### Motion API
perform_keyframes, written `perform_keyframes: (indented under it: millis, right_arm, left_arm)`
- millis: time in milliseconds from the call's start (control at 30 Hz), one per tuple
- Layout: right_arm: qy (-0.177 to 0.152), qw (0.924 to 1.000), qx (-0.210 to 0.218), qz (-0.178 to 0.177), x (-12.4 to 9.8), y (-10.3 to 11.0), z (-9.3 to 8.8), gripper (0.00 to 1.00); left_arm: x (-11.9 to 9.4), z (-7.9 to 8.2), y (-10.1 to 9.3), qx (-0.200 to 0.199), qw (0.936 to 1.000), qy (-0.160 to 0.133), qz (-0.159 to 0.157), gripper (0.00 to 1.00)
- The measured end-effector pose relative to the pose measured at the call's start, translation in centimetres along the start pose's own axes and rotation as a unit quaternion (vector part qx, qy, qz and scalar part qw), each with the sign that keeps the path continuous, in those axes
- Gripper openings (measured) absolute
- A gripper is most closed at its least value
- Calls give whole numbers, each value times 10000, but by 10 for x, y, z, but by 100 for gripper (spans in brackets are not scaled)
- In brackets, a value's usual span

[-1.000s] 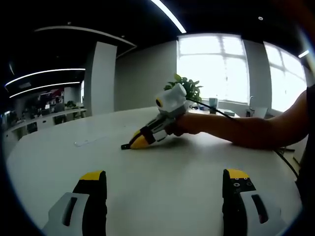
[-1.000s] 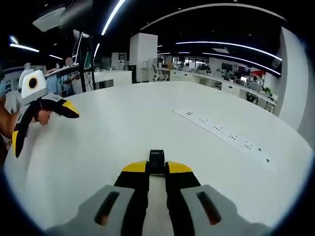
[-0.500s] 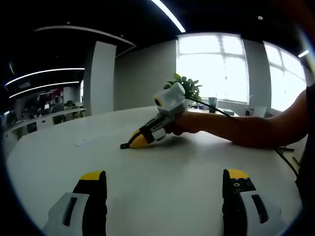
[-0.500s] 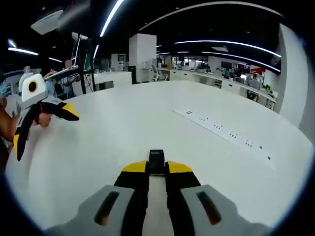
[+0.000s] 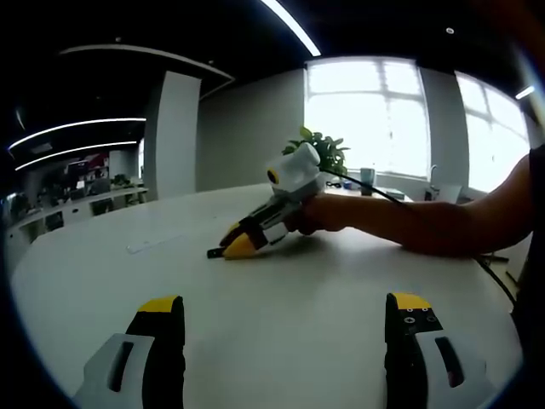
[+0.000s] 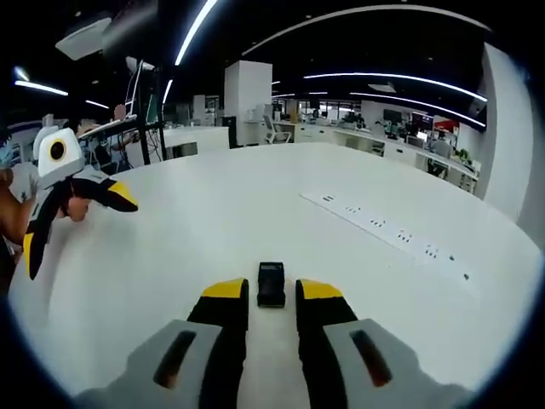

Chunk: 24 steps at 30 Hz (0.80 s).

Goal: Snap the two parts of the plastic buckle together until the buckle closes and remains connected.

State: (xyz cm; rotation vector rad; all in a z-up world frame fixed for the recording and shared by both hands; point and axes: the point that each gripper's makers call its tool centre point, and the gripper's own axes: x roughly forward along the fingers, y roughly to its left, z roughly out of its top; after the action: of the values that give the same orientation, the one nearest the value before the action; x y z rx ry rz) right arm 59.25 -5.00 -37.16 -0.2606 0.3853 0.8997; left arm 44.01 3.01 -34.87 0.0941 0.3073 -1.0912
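1. The black buckle piece [image 6: 271, 284] lies flat on the white table [image 6: 255, 213], between the tips of the right gripper [image 6: 271, 290].
2. Its long side points straight ahead, the same way the jaws point.
3. The right gripper's jaws are a little apart. They sit just beside the piece, one on each side, and I cannot tell if they touch it.
4. The left gripper [image 5: 281, 328] has its jaws spread wide, with bare table between them. It holds nothing.
5. The right gripper is the one at the piece. The left gripper is well apart from it.
6. I see one buckle piece. I cannot tell whether it is one part or both parts joined.
7. There are no boxes or bowls here.
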Motion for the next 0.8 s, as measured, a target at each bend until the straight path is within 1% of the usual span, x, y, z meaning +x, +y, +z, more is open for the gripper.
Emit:
perform_keyframes:
  millis: [67,133,233,300,367,400,467,533,567,633,800]
  right_arm:
    - [-15,10000,-11,-3,0,0,1,21]
    - [-25,10000,-4,-6,0,0,1,24]
    - [-81,10000,25,-39,1,-2,2,33]
    - [-166,9998,43,-66,2,-2,4,50]
    - [-319,9993,-57,-181,3,-5,9,71]
    - [-326,9992,-73,-209,4,-7,9,77]
    - [-327,9993,-59,-193,4,-5,9,85]
    - [-292,9994,-43,-180,5,-2,8,92]
    - [-286,9994,-24,-172,5,-1,7,97]
    - [-288,9995,26,-160,5,3,8,100]
    - [-249,9996,48,-154,6,2,7,100]
  left_arm:
    - [0,0,0,10,10000,3,0,99]
    - [0,0,1,10,10000,3,-2,99]
    - [0,0,0,14,10000,4,-9,99]
    - [0,0,0,10,10000,0,-8,99]
    - [0,0,1,6,10000,-2,-3,99]
    - [0,0,1,3,10000,-4,-2,99]
    - [0,0,0,3,10000,-3,-1,99]
    - [0,0,2,-9,10000,-10,27,99]
    - [-1,1,3,-41,10000,-35,51,99]
    - [-2,2,3,-77,9999,-45,51,99]
    - [-2,2,3,-112,9999,-49,64,99]
